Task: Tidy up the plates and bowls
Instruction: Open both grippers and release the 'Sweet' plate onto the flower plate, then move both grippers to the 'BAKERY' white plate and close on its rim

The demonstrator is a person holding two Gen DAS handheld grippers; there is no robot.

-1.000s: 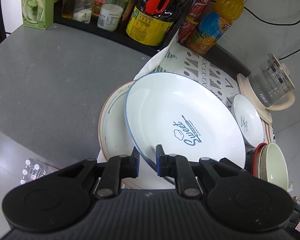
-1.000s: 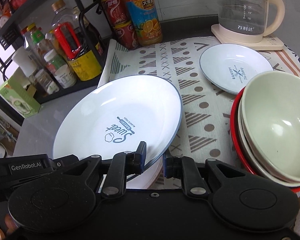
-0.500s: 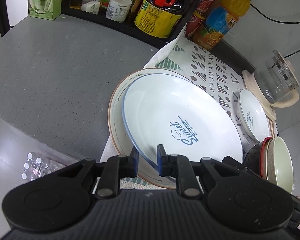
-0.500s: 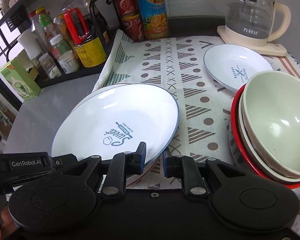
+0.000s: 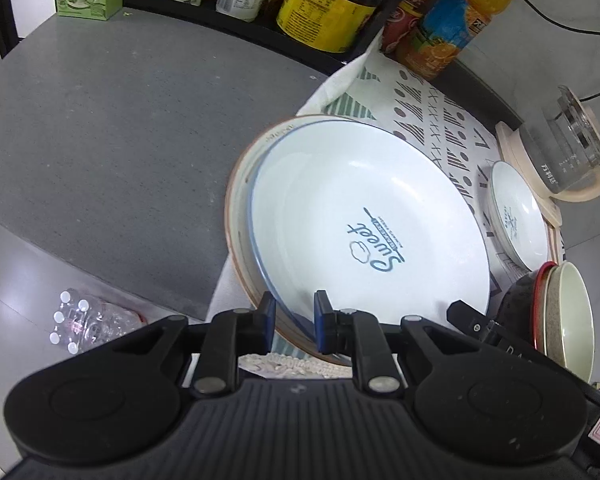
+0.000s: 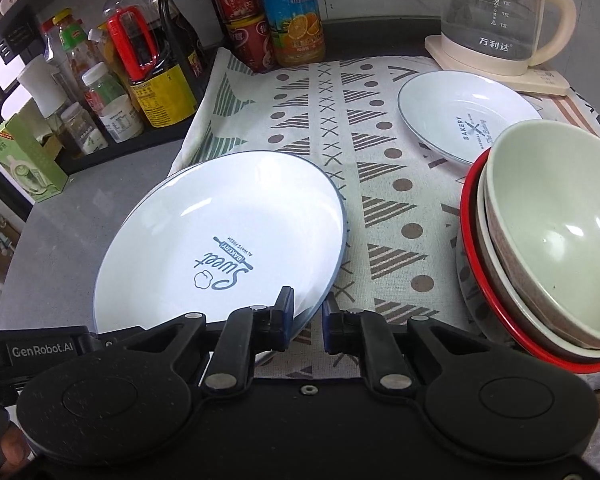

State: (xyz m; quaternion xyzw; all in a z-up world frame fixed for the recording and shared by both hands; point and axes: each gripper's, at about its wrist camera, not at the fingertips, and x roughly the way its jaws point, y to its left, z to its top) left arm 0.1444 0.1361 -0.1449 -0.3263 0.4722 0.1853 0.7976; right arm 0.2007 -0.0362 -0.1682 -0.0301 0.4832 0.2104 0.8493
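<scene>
Two grippers clamp the near rim of the same large white plate [image 5: 364,216], the one printed "Sweet": the left gripper [image 5: 295,322] at its near-left edge, the right gripper [image 6: 307,314] at its near-right edge. Each pair of jaws is pressed together on the rim. Directly under it lies a wider brown-rimmed plate [image 5: 236,216], on the patterned cloth [image 6: 340,120] at the edge of the grey table [image 5: 100,120]. Further right sit a smaller white plate [image 6: 464,116] and a stack of bowls [image 6: 548,236], near a glass kettle [image 6: 496,16].
</scene>
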